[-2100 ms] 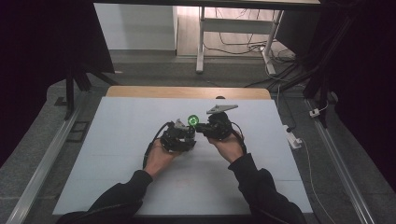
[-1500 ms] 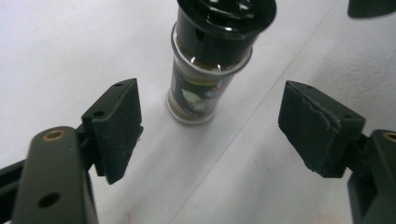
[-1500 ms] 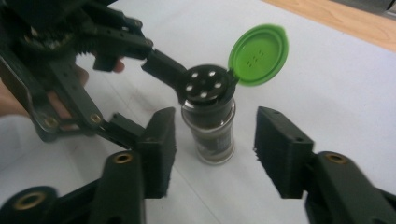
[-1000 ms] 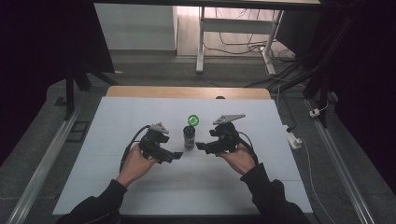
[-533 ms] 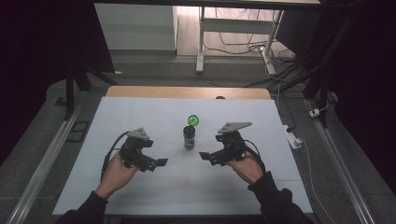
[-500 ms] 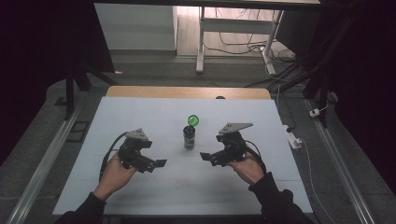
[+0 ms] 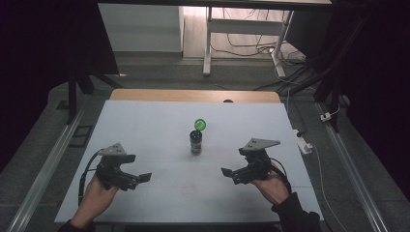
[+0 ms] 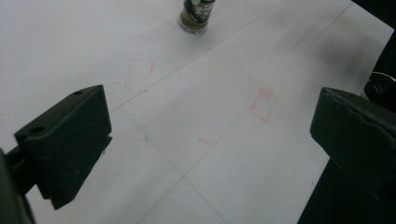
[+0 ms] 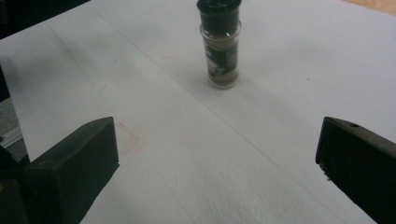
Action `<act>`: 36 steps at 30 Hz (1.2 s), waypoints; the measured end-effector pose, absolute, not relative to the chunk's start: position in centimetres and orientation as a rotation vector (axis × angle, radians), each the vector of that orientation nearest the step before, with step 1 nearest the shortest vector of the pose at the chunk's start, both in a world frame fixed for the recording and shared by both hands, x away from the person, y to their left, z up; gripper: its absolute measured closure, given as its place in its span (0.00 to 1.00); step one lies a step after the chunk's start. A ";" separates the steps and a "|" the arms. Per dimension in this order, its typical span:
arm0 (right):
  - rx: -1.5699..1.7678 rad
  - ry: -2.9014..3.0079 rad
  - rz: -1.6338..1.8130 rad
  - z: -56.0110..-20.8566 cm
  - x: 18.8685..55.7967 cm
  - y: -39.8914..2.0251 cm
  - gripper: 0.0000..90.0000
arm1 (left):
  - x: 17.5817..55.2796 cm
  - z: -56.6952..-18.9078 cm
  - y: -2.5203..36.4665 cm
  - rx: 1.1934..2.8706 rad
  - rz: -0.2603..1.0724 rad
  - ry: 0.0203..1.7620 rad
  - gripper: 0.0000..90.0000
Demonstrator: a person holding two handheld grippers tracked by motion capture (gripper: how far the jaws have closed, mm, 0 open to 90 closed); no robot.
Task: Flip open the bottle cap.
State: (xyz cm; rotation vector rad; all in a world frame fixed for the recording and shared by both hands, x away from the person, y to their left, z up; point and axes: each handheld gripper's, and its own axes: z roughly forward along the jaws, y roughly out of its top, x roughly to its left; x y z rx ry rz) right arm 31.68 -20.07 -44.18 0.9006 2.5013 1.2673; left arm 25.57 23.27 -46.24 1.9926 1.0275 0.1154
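Note:
A small dark spice jar (image 7: 196, 142) stands upright in the middle of the white table, its green flip lid (image 7: 200, 125) open. The left gripper view catches its base (image 8: 195, 16), and the right gripper view shows the jar (image 9: 220, 51) farther off. My left gripper (image 7: 138, 180) is at the near left, well away from the jar, and its jaws (image 8: 210, 140) have just been opening, with only bare table between them. My right gripper (image 7: 231, 175) is at the near right, also clear of the jar, and its jaws (image 9: 215, 158) have likewise just been opening around nothing.
The white table (image 7: 145, 125) has a wooden strip (image 7: 193, 95) along its far edge. Faint red marks (image 8: 264, 103) dot the surface. A white plug block (image 7: 303, 143) with a cable lies off the right edge. Metal rails run along both sides on the floor.
Both hands have drawn apart from the jar, the left toward the near left and the right toward the near right. The jar is left standing alone.

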 end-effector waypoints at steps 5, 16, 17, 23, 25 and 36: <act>0.935 2.477 1.262 -44.3 30.8 -21.7 0.00 | 23.7 -46.3 25.1 1.950 0.134 1.055 0.00; 1.026 2.415 1.201 -44.9 29.0 -25.8 0.00 | 20.7 -46.8 28.1 1.907 0.208 1.122 0.00; 1.042 2.406 1.193 -45.0 28.9 -26.2 0.00 | 20.5 -46.9 28.3 1.909 0.217 1.131 0.00; 1.161 2.352 1.187 -45.4 28.3 -28.5 0.00 | 19.4 -47.4 29.3 1.906 0.255 1.177 0.00; 1.185 2.334 1.182 -45.4 28.0 -29.1 0.00 | 19.1 -47.5 29.5 1.909 0.267 1.190 0.00; 1.247 2.323 1.144 -45.7 26.7 -30.5 0.00 | 18.1 -48.1 30.2 1.945 0.300 1.252 0.00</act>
